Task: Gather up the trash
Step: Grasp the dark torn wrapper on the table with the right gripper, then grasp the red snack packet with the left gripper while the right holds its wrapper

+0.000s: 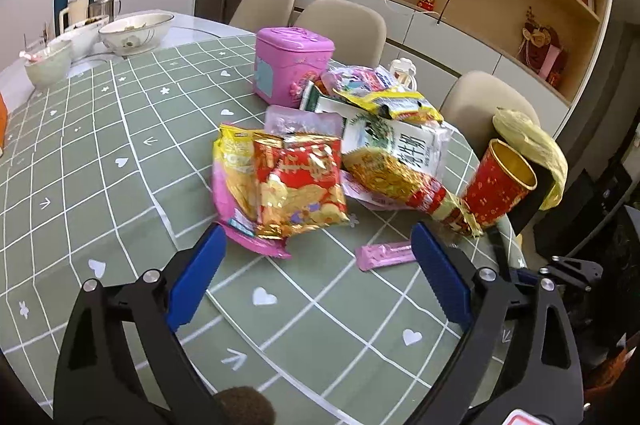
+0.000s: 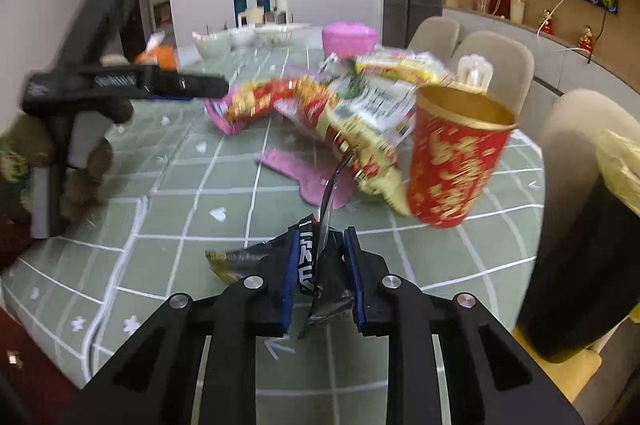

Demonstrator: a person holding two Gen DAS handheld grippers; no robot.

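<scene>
A heap of snack wrappers lies on the green checked table point(image 1: 100, 161). A red and gold snack bag point(image 1: 298, 183) is nearest, just beyond my left gripper point(image 1: 316, 253), which is open and empty above the cloth. A pink wrapper strip point(image 1: 384, 255) lies between its fingers. A red and gold paper cup point(image 1: 498, 187) stands tilted at the table's right edge, also in the right wrist view point(image 2: 456, 157). My right gripper point(image 2: 322, 265) is shut on a crumpled black wrapper point(image 2: 320, 277) above the near table edge. The left gripper point(image 2: 120, 85) shows at the left there.
A pink tin box point(image 1: 292, 63), a milk carton point(image 1: 400, 141) and bowls point(image 1: 134, 33) stand further back. Beige chairs point(image 1: 344, 29) ring the far side. A black bin with a yellow liner point(image 2: 580, 257) stands by the table's right edge.
</scene>
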